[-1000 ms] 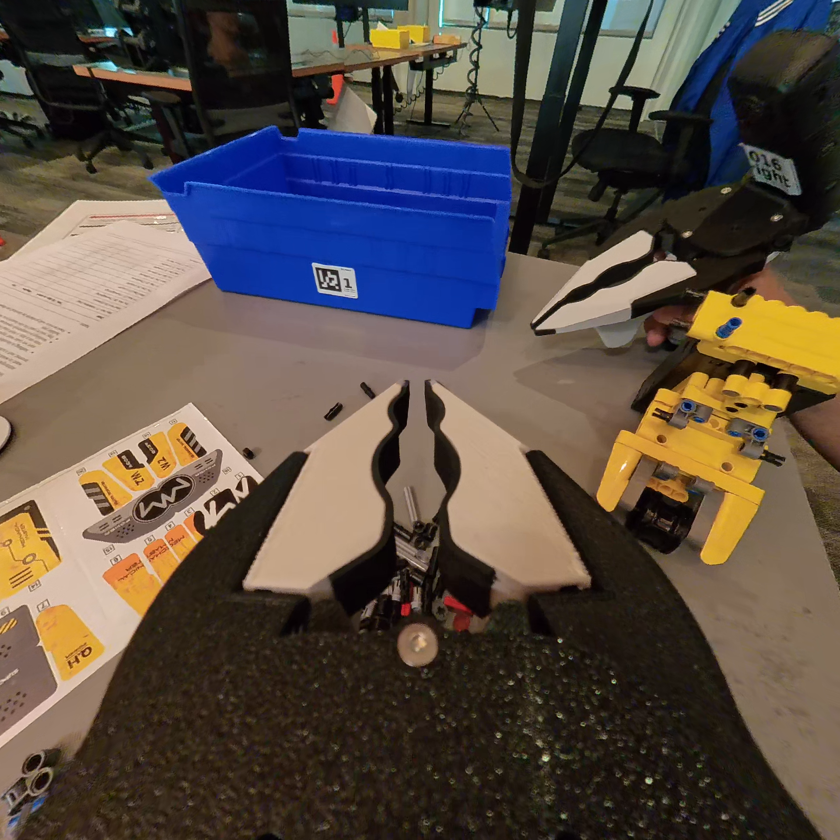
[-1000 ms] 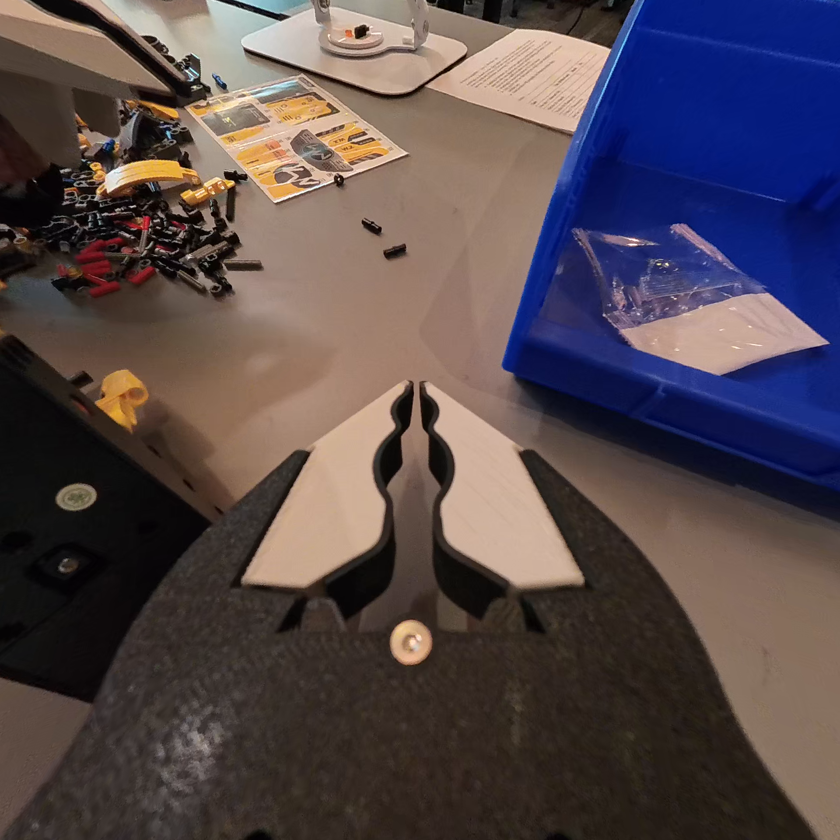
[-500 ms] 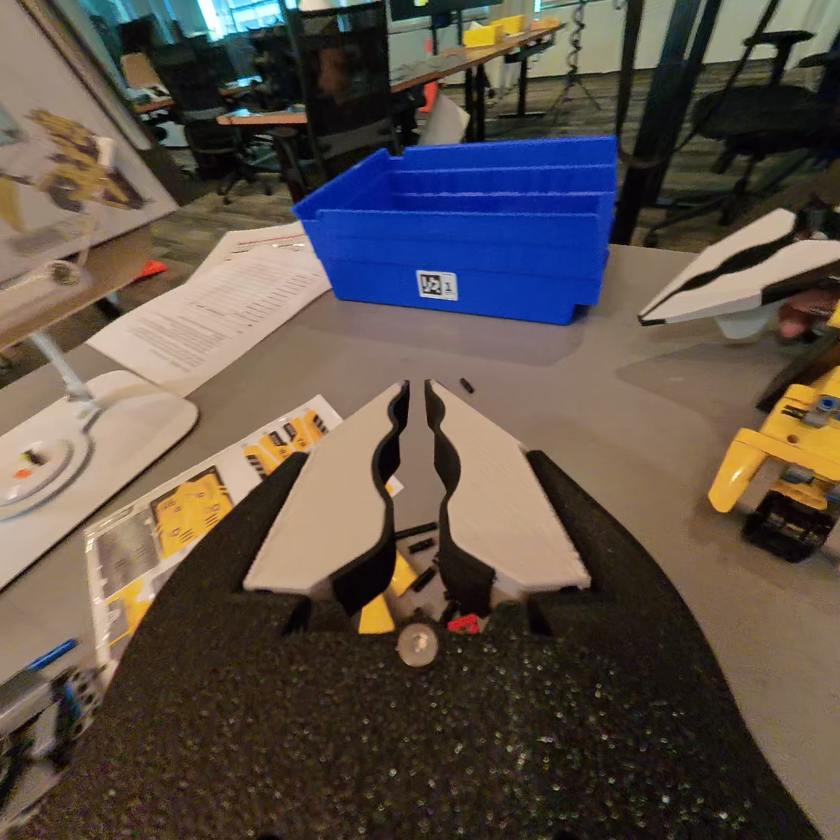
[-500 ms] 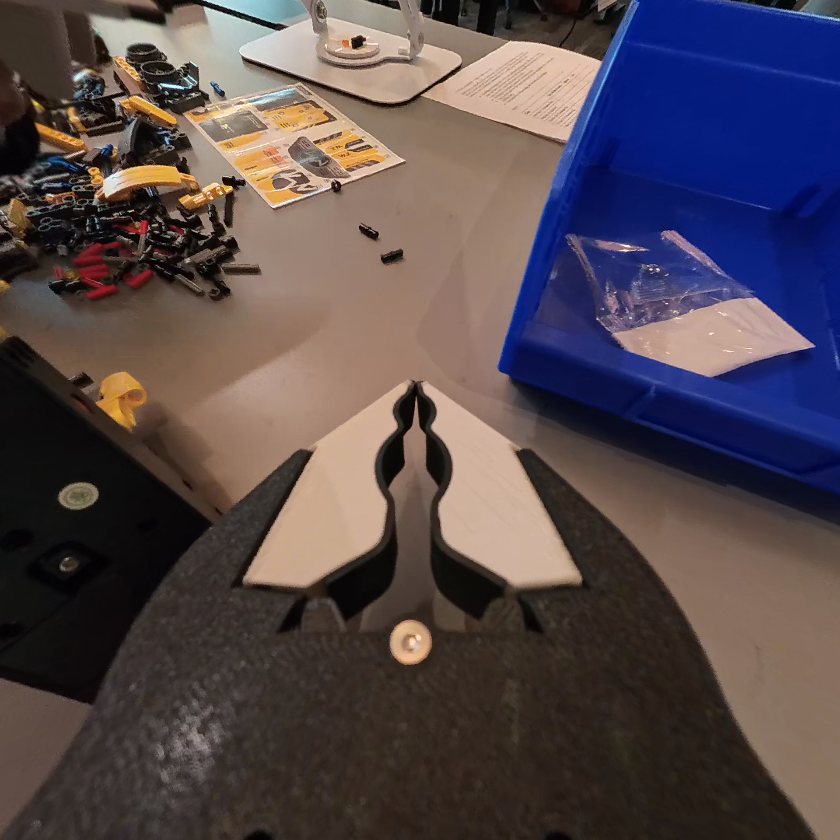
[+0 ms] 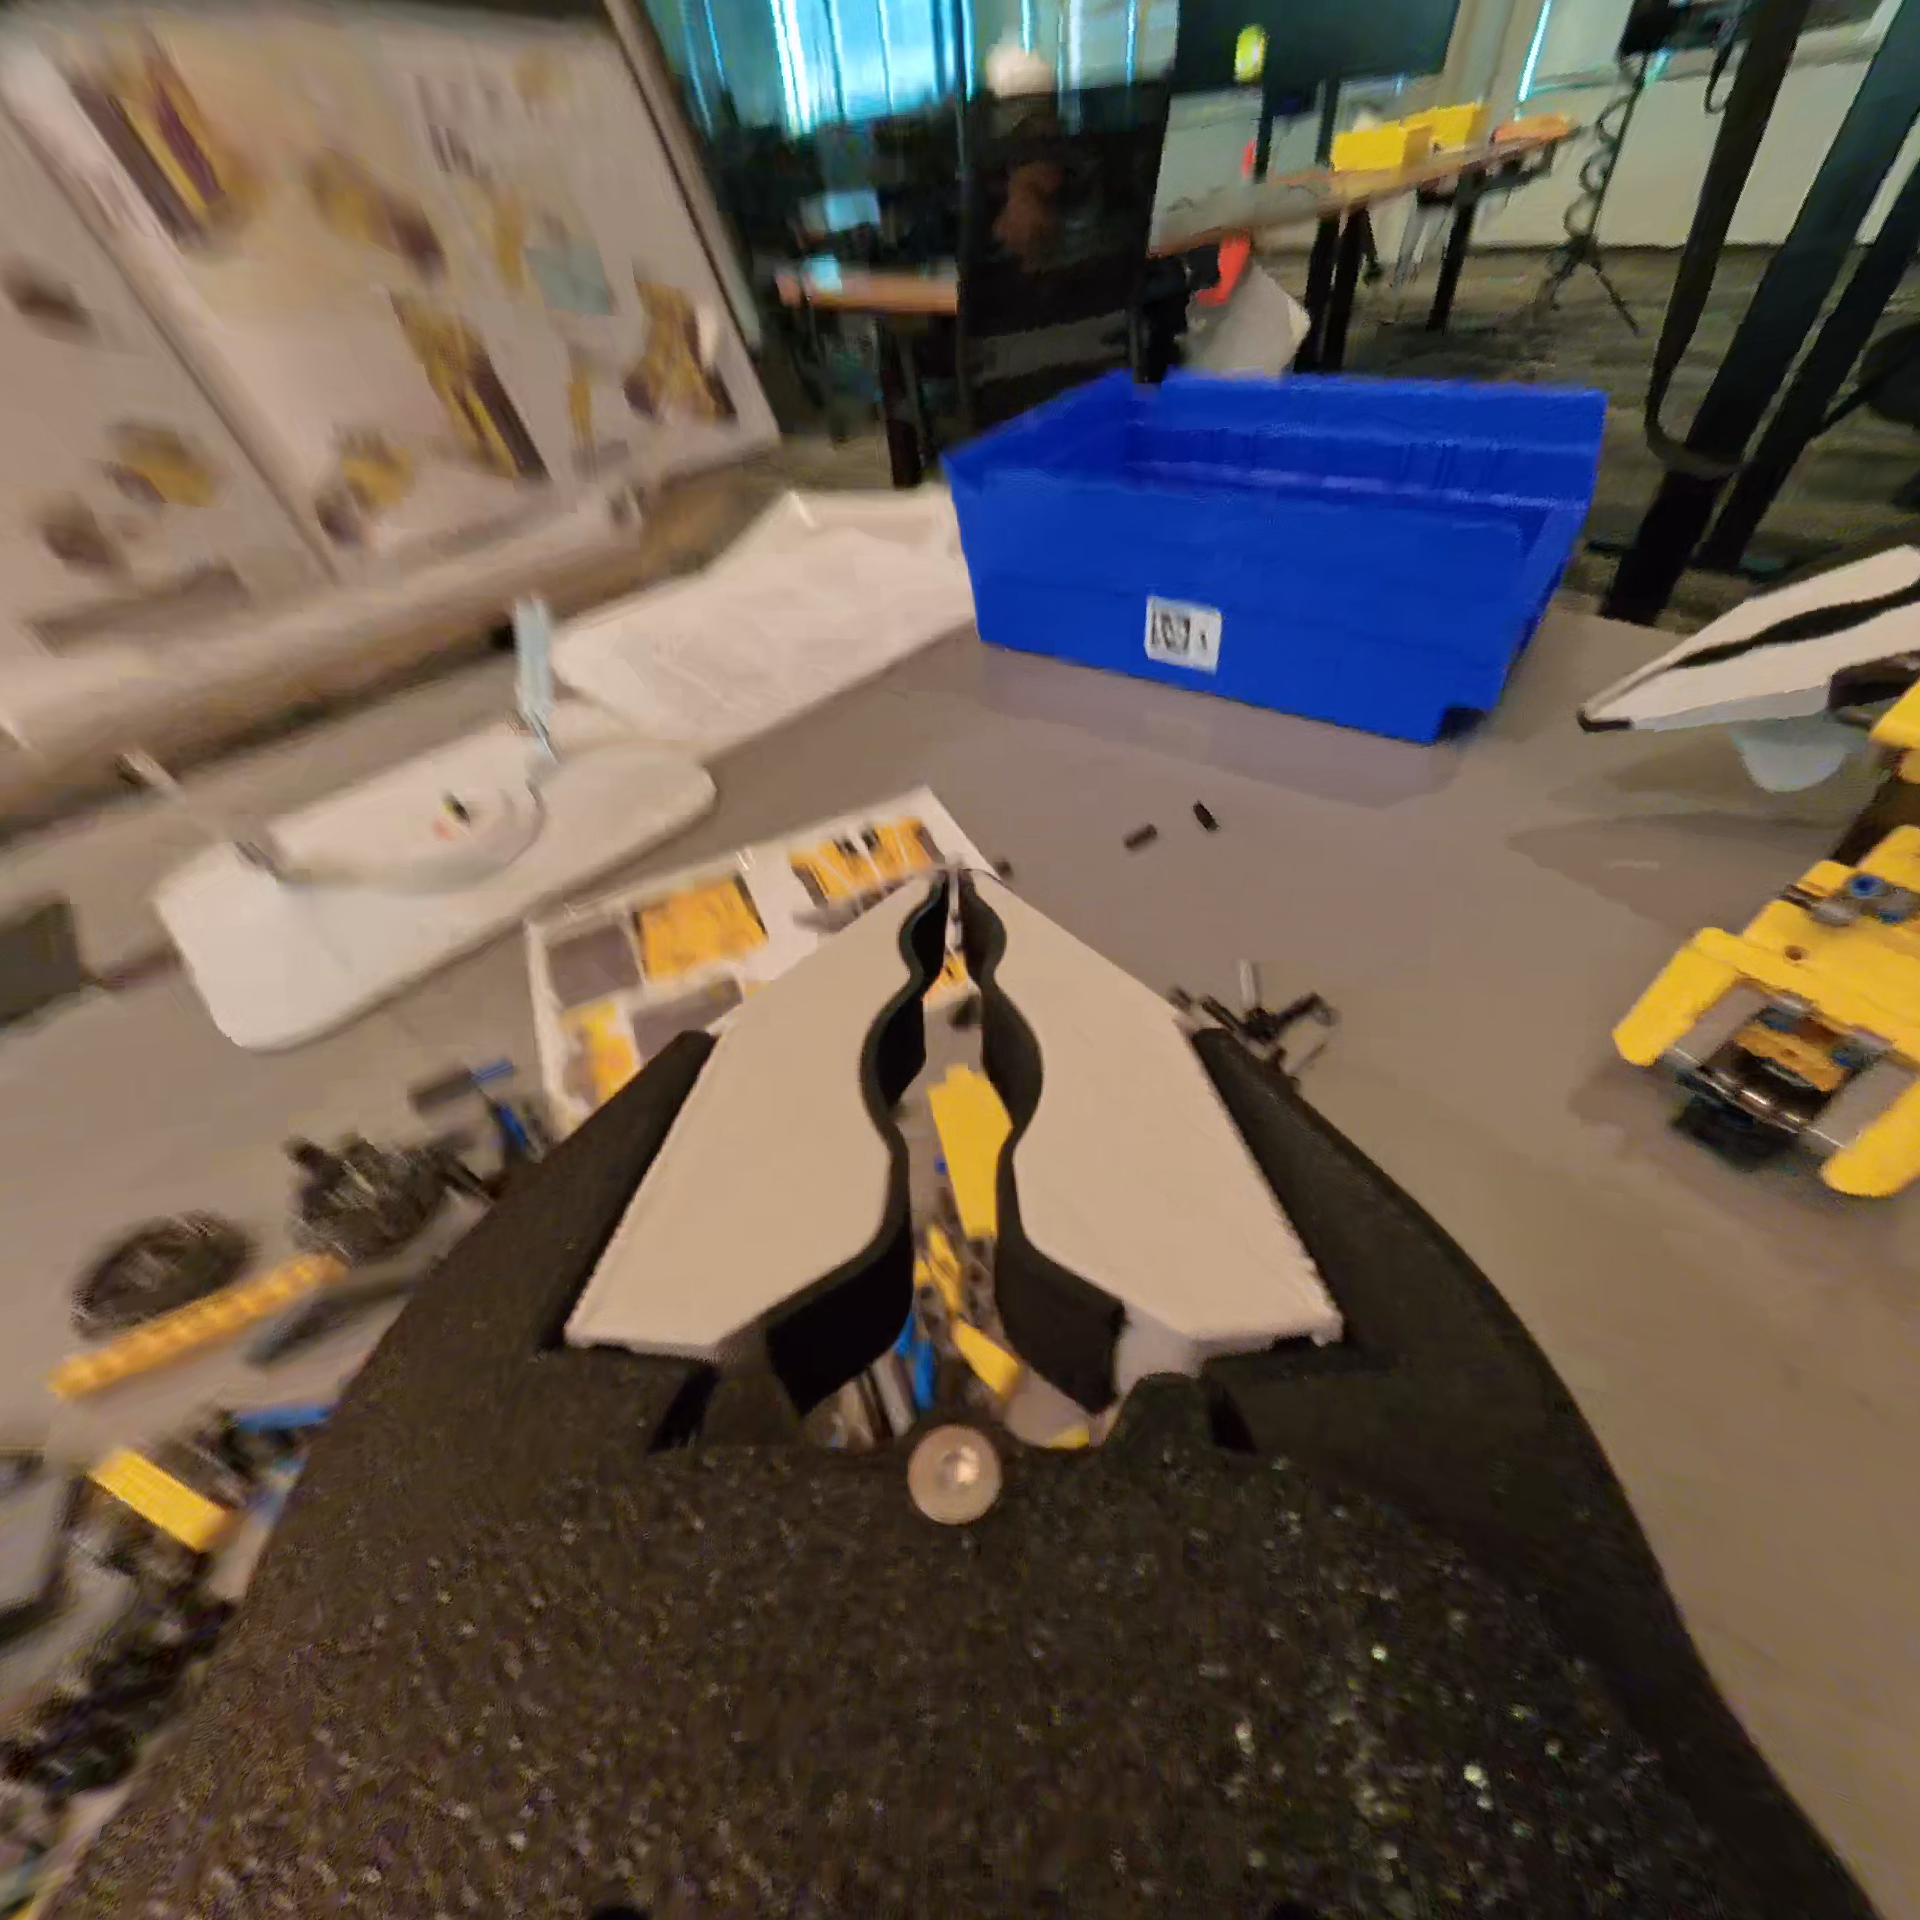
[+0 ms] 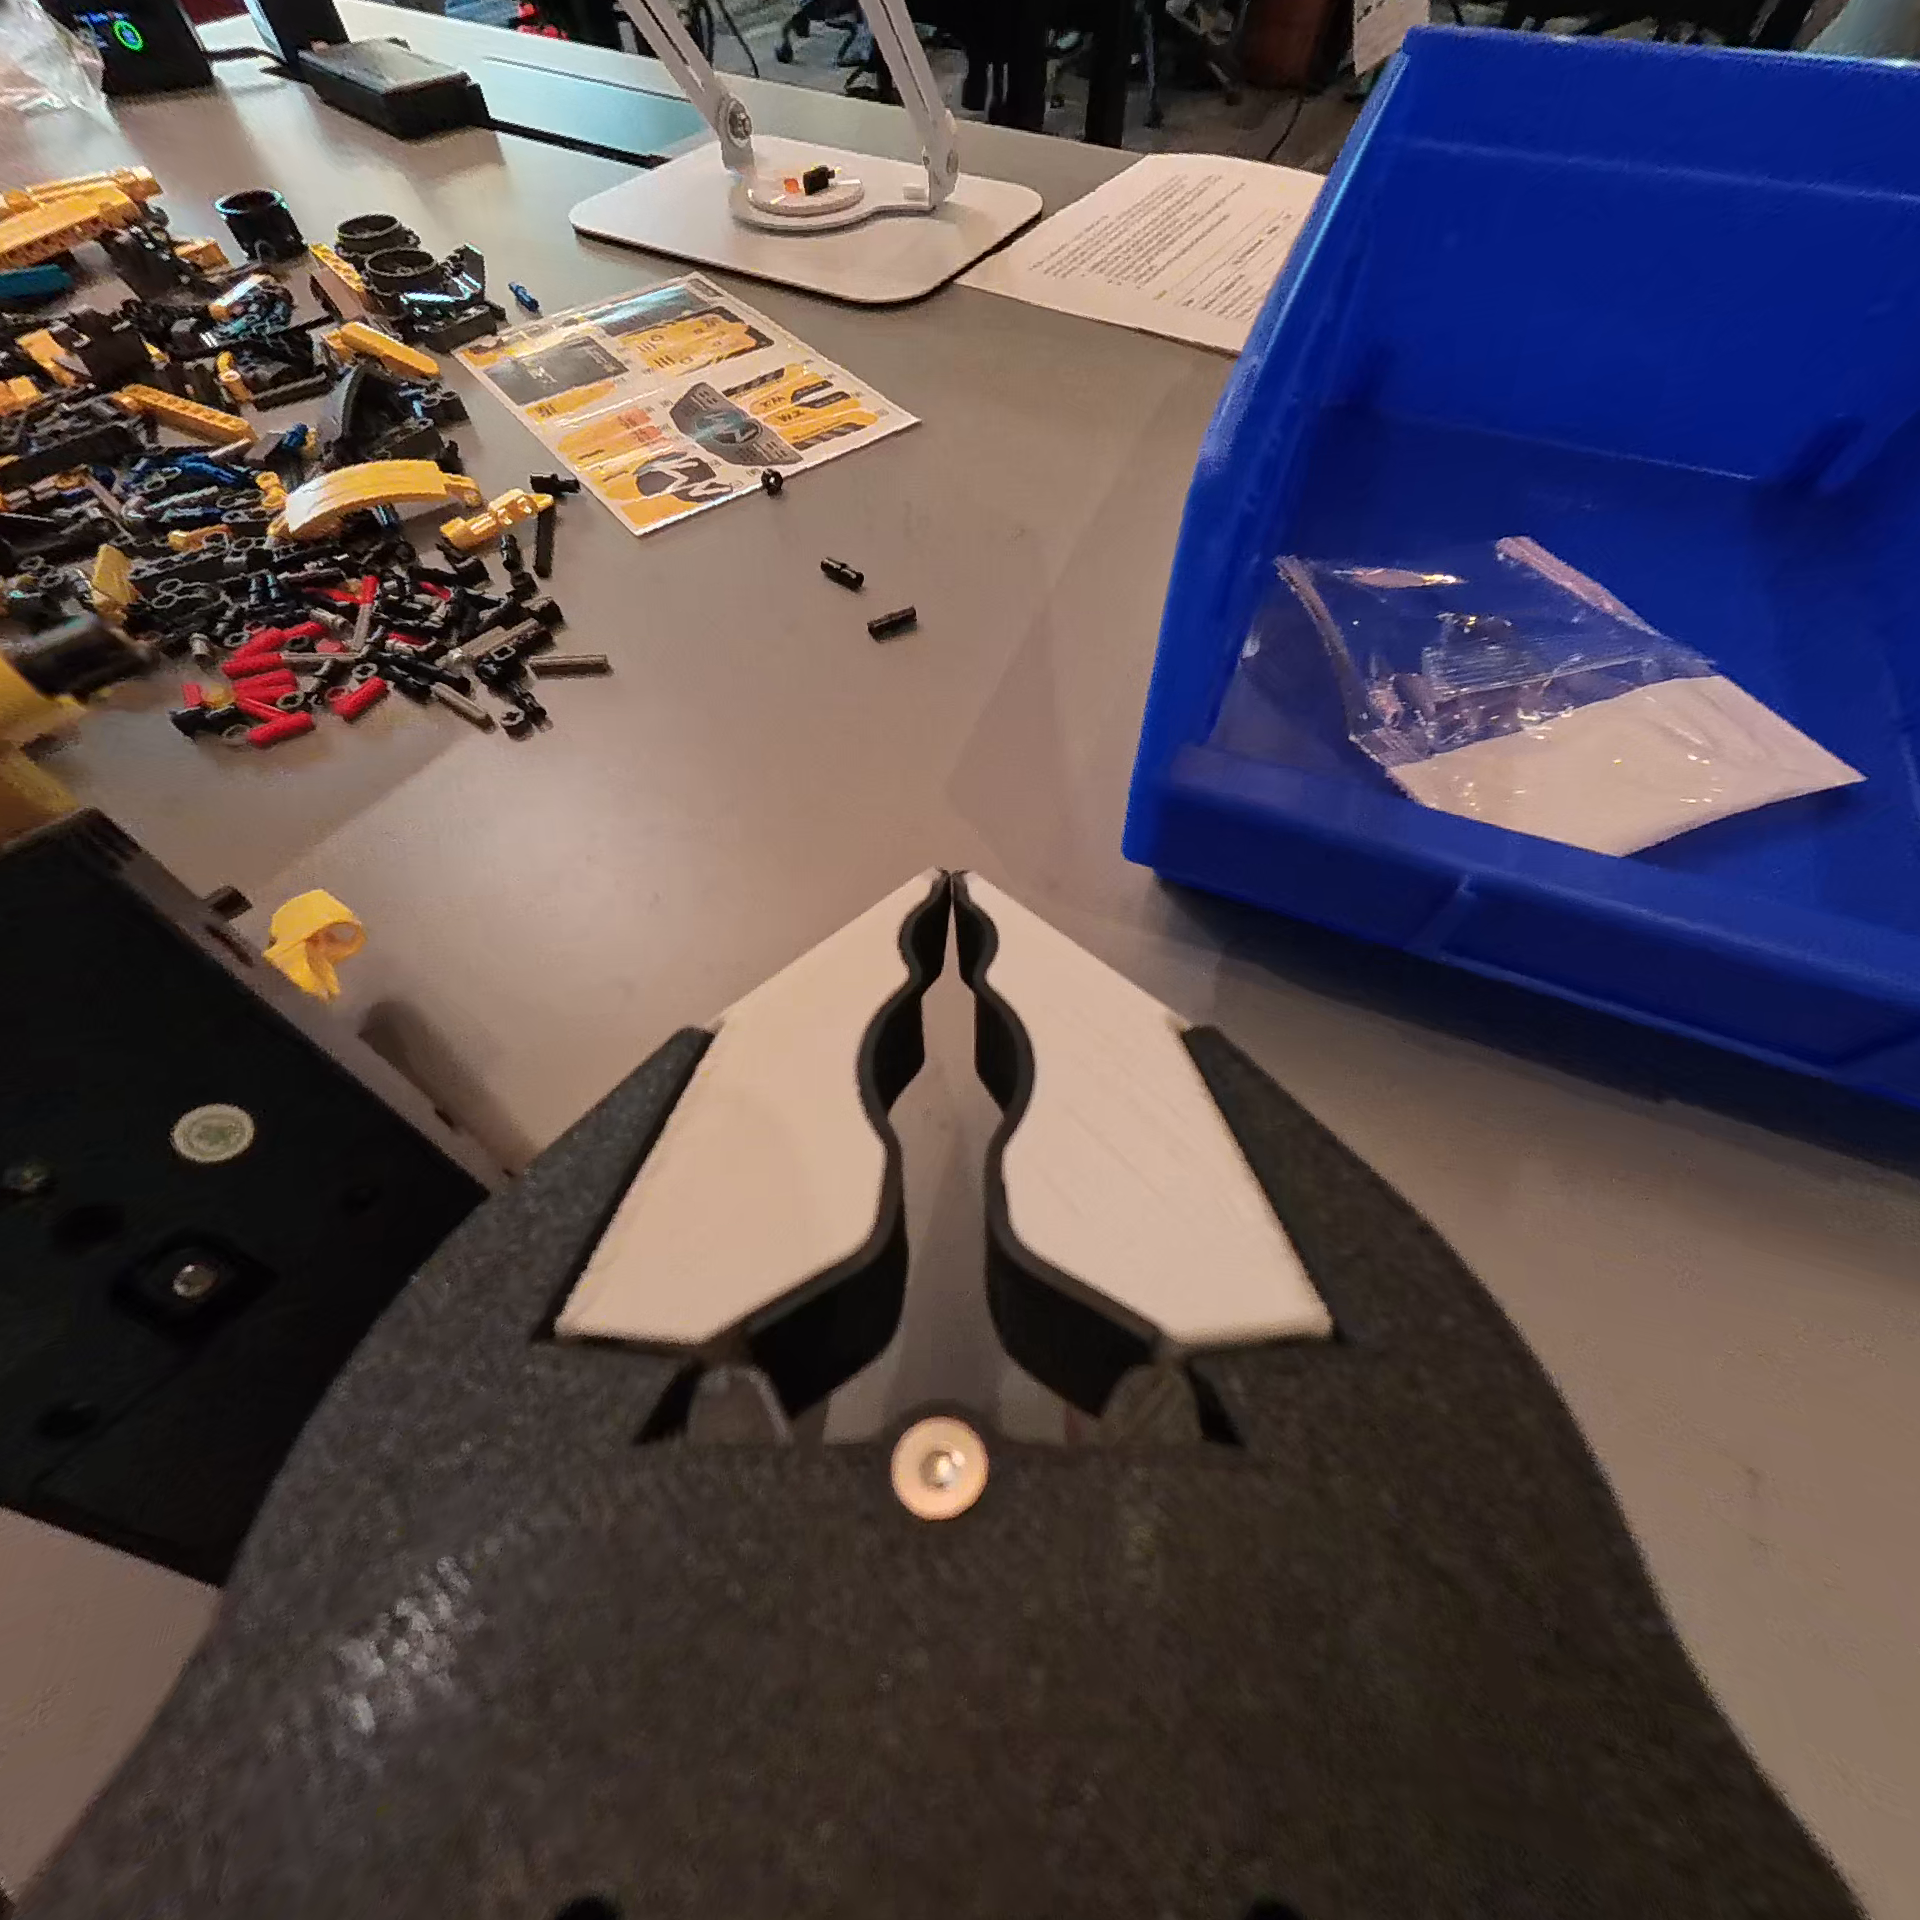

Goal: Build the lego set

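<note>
My left gripper (image 5: 951,883) is shut and empty, hovering over a pile of loose yellow, black and red building pieces (image 5: 208,1320); a yellow beam (image 5: 966,1132) shows through the gap behind its tips. A sticker sheet (image 5: 686,935) lies just ahead of it. My right gripper (image 6: 948,878) is shut and empty above bare grey table, between the blue bin (image 6: 1558,312) and the pile of pieces (image 6: 343,623). It also shows at the right edge of the left wrist view (image 5: 1766,644), above a part-built yellow model (image 5: 1787,1008).
A clear plastic bag (image 6: 1538,707) lies in the bin. Two black pins (image 6: 868,597) lie loose near the sticker sheet (image 6: 686,405). A white stand base (image 6: 831,218), printed sheets (image 6: 1153,249), a black box (image 6: 156,1195) and a small yellow piece (image 6: 312,935) are nearby. One gripper's finger ends stand about 30 centimetres off the other's.
My left gripper has pulled back and to the left over the pile, its tips closing together. My right gripper's tips have closed, and it has drawn back a little from the bin.
</note>
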Demonstrator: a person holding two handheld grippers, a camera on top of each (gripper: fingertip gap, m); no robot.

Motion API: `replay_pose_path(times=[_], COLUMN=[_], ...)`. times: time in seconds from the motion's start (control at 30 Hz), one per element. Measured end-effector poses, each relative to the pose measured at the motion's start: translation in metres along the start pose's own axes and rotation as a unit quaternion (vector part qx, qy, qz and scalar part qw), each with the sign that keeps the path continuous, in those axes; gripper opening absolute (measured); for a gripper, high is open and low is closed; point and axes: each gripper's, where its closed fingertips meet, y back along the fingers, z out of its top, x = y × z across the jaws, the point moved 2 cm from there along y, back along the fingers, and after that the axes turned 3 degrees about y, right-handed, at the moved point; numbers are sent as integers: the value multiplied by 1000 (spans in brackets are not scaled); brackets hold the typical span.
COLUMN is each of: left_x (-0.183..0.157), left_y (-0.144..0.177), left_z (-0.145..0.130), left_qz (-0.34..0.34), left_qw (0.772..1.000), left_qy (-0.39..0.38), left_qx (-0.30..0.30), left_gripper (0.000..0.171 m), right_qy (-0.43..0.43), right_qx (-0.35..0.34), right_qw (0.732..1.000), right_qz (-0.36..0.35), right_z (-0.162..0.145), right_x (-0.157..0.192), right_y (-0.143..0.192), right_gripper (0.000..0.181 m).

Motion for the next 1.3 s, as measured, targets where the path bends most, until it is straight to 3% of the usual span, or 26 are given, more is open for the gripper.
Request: replay_pose_path(times=[0.07,0.13,0.17,0.23,0.37,0.47,0.53,0.7,0.83,0.87,0.93,1.0,1.13,1.3], left_x=[0,1,-1,-2,1,0,-2,-18,-52,-68,-114,-152,-168,-177], left_y=[-9,-22,-28,-38,-45,-50,-52,-54,-41,-36,-19,6,12,13], left_z=[-27,-54,-64,-80,-88,-102,-100,-82,-50,-47,-52,-72,-111,-118], left_qz=[-22,-22,-27,-21,17,34,36,15,-44,-86,-232,-354,-369,-403], left_qw=[996,987,982,975,971,961,962,973,983,980,952,902,875,862], left_qy=[53,99,116,133,98,72,54,3,-53,-68,-107,-164,-217,-201], left_qx=[67,125,146,178,216,265,264,229,173,166,167,183,228,233], left_gripper=[16,61,67,67,66,47,26,24,24,24,25,25,25,26], right_qy=[-8,-19,-24,-39,-73,-103,-124,-158,-157,-155,-150,-145,-138,-131], right_qx=[3,5,5,1,-20,-42,-59,-94,-94,-92,-86,-81,-72,-63], right_qw=[1000,1000,1000,999,996,992,987,977,977,977,979,980,982,984], right_qz=[4,10,14,24,47,68,82,113,113,112,110,108,110,105], right_z=[-1,-1,-1,-1,3,7,10,15,15,15,14,14,12,11], right_x=[-1,-2,-3,-4,-7,-10,-12,-15,-15,-14,-13,-12,-8,-7], right_y=[-1,-2,-2,-1,2,6,9,16,16,16,15,13,11,9], right_gripper=[0,0,0,0,0,0,0,0,1,1,1,1,1,1])
